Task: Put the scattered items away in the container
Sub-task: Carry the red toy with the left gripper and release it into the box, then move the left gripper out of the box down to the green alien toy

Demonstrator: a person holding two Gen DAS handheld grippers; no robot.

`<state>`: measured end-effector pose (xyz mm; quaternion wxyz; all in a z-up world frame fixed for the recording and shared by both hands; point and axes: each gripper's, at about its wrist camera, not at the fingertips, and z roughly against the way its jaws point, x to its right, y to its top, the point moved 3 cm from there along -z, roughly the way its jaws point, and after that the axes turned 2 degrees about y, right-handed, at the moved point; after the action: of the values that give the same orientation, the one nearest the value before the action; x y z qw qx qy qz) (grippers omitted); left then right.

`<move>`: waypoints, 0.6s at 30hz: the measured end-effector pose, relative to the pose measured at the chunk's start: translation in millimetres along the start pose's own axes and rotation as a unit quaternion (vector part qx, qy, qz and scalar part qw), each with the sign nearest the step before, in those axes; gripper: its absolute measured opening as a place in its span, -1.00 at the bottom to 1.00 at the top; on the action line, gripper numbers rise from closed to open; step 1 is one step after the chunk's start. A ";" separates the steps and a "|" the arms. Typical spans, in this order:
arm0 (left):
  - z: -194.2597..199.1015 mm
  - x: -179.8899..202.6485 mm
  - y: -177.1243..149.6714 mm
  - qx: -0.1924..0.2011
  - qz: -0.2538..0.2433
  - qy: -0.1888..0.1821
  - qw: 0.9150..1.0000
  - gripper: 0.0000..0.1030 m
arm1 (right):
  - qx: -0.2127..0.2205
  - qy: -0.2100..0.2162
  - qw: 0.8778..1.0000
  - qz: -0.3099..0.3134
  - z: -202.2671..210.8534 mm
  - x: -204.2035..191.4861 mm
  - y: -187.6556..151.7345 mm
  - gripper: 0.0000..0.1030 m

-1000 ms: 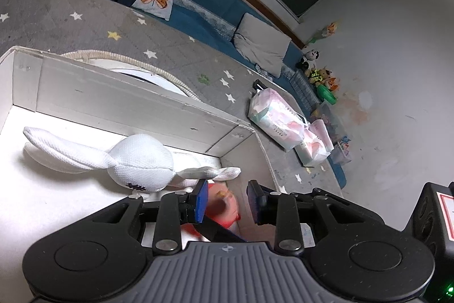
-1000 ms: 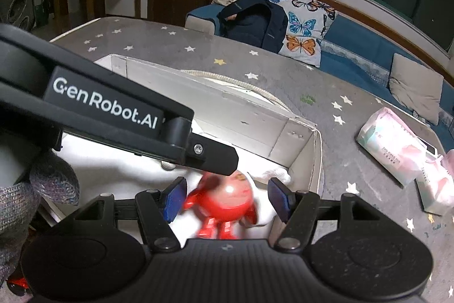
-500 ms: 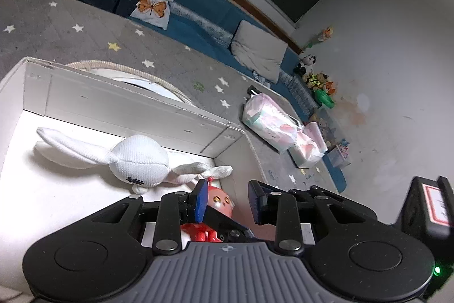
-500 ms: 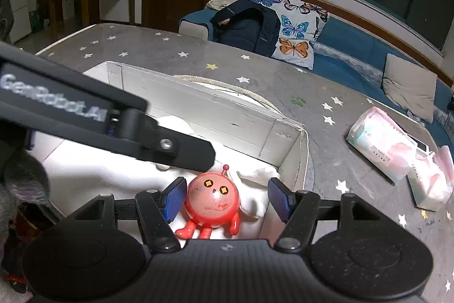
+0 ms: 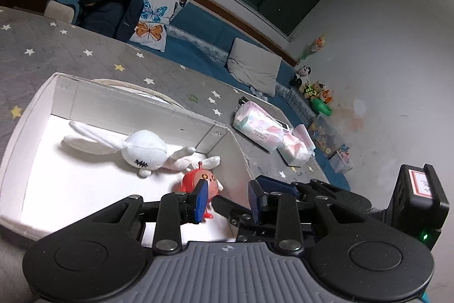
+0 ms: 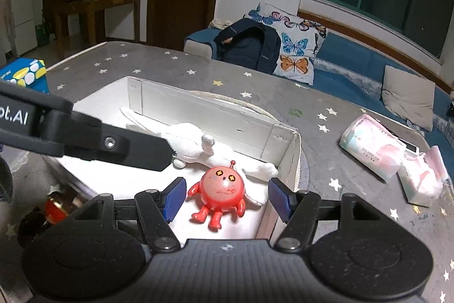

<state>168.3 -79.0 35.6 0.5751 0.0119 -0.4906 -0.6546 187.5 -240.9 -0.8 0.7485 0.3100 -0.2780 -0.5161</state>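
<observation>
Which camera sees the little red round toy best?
The right wrist view: the red toy lies whole in the white box, eyes and legs showing. In the left wrist view a blue fingertip covers part of it.

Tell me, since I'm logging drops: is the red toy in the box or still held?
In the box. The red toy lies on its white floor, right claw open around it, pads clear.

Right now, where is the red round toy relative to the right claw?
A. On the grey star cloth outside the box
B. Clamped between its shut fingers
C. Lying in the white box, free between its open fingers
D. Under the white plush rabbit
C: in the right wrist view the red round toy lies on the floor of the white box, and the right claw has clear gaps on both sides of it.
</observation>
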 end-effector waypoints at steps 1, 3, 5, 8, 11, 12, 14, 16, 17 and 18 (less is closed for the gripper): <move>2.8 1.1 -2.3 0.002 -0.001 0.001 1.000 -0.35 | 0.003 0.001 1.000 -0.003 4.3 -0.3 -1.5 0.28; 8.7 3.0 -8.0 0.004 -0.002 0.003 1.000 -0.35 | 0.009 0.004 1.000 -0.007 12.3 -1.5 -5.0 0.28; 13.9 5.2 -14.3 0.006 -0.003 0.007 1.000 -0.35 | 0.015 0.006 1.000 -0.010 20.3 -2.6 -9.5 0.29; 20.4 8.6 -24.6 0.007 -0.011 0.015 1.000 -0.35 | 0.026 0.008 1.000 -0.012 34.0 -4.9 -16.9 0.31; 25.9 11.5 -34.4 0.007 -0.013 0.018 1.000 -0.35 | 0.035 0.010 0.999 -0.014 44.8 -7.8 -25.0 0.36; 27.5 12.0 -37.0 0.007 -0.013 0.018 1.000 -0.35 | 0.037 0.010 0.999 -0.014 47.6 -8.8 -27.8 0.36; 31.4 11.9 -42.4 0.006 -0.013 0.020 1.000 -0.35 | 0.041 0.010 0.999 -0.013 53.1 -10.8 -33.4 0.36; 34.6 11.4 -47.3 0.007 -0.013 0.028 1.000 -0.35 | 0.043 0.013 0.999 -0.014 58.0 -12.7 -39.6 0.36; 36.2 10.8 -49.7 0.007 -0.011 0.029 0.999 -0.35 | 0.044 0.014 0.999 -0.014 60.2 -13.8 -42.9 0.36; 37.1 10.1 -51.4 0.006 -0.009 0.029 1.000 -0.35 | 0.045 0.015 0.999 -0.014 62.3 -14.8 -46.2 0.36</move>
<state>105.3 -70.7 26.7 0.5829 0.0389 -0.4777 -0.6561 109.2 -250.7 3.7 0.7303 0.3550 -0.2854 -0.5091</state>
